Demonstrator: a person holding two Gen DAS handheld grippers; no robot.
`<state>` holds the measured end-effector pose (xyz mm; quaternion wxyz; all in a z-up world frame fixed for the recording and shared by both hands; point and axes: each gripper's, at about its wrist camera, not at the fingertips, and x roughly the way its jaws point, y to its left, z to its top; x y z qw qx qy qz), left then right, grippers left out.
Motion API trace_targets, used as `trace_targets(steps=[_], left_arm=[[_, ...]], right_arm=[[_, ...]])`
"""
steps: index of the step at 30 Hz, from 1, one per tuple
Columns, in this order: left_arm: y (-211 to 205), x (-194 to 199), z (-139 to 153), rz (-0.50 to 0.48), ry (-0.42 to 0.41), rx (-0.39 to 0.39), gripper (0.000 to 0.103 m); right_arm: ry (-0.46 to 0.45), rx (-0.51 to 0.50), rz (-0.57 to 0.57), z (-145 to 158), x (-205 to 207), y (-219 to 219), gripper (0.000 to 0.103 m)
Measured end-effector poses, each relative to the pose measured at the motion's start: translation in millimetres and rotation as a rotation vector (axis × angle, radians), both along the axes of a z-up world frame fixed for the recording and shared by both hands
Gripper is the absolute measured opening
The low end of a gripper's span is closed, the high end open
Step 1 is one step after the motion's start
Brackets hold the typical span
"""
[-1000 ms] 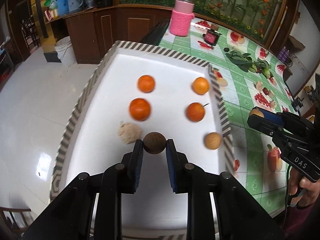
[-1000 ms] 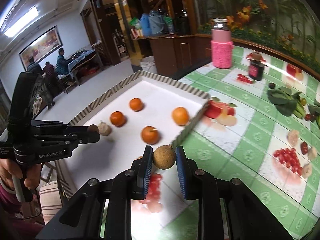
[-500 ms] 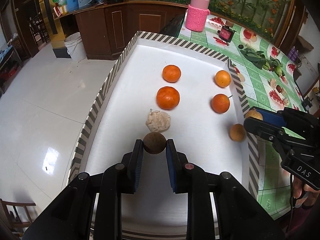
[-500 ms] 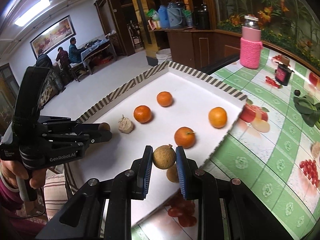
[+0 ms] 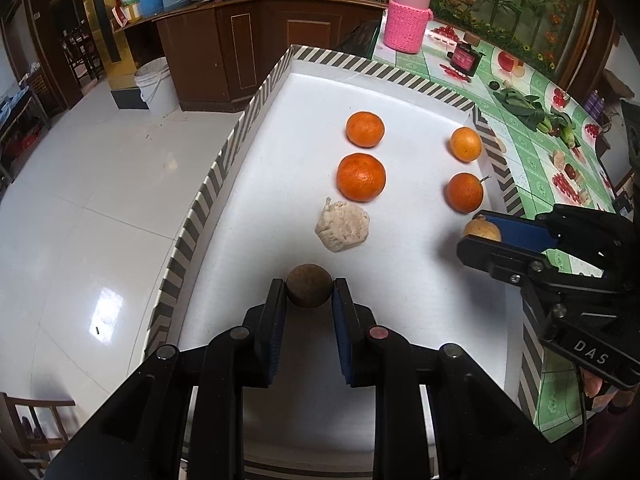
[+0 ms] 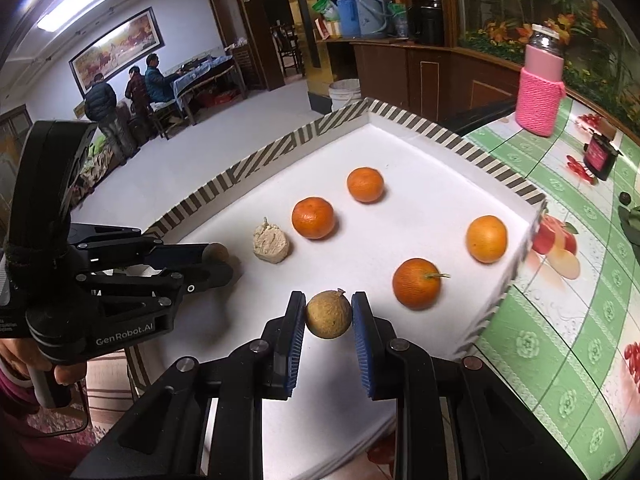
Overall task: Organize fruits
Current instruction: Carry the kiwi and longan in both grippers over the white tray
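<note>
A white tray (image 5: pixel 408 92) with a striped rim holds several oranges in two columns, among them a large orange (image 5: pixel 361 177) and a stemmed orange (image 6: pixel 417 283). A pale lumpy fruit (image 5: pixel 342 227) lies below the left column. My left gripper (image 5: pixel 309 293) is shut on a dark brown round fruit (image 5: pixel 309 291) just nearer than the lumpy one. My right gripper (image 6: pixel 329 314) is shut on a tan round fruit (image 6: pixel 329 314) over the tray, near the stemmed orange. Each gripper shows in the other's view: the right gripper (image 5: pixel 486 240), the left gripper (image 6: pixel 218 258).
The tray lies on a table with a green fruit-print cloth (image 6: pixel 560 320). A pink knit-covered bottle (image 5: pixel 408 16), a small dark jar (image 5: pixel 464 58) and green leaves (image 5: pixel 524 106) stand farther back. To the left are white floor (image 5: pixel 100 200), a white bucket (image 5: pixel 156 84) and people at a distant table (image 6: pixel 132 92).
The right gripper carried the tan fruit from above the tablecloth leftward to over the tray. The left gripper with the brown fruit sank slightly toward the tray, and the lumpy fruit now lies right ahead of it.
</note>
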<state>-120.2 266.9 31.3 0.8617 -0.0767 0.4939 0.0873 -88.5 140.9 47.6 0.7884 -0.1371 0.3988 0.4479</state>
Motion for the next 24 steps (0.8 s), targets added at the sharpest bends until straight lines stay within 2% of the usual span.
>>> trace_targets(steps=[15,24], left_arm=[[-1,2,-2,0.006,-0.022,0.009,0.021],[-2,2,-1,0.009,-0.023,0.02,0.021]], right_arm=[[0.014,-0.065,-0.007,-23,8,12,0.024],[-0.001,-0.08,0.004,-25,3,16,0.025]])
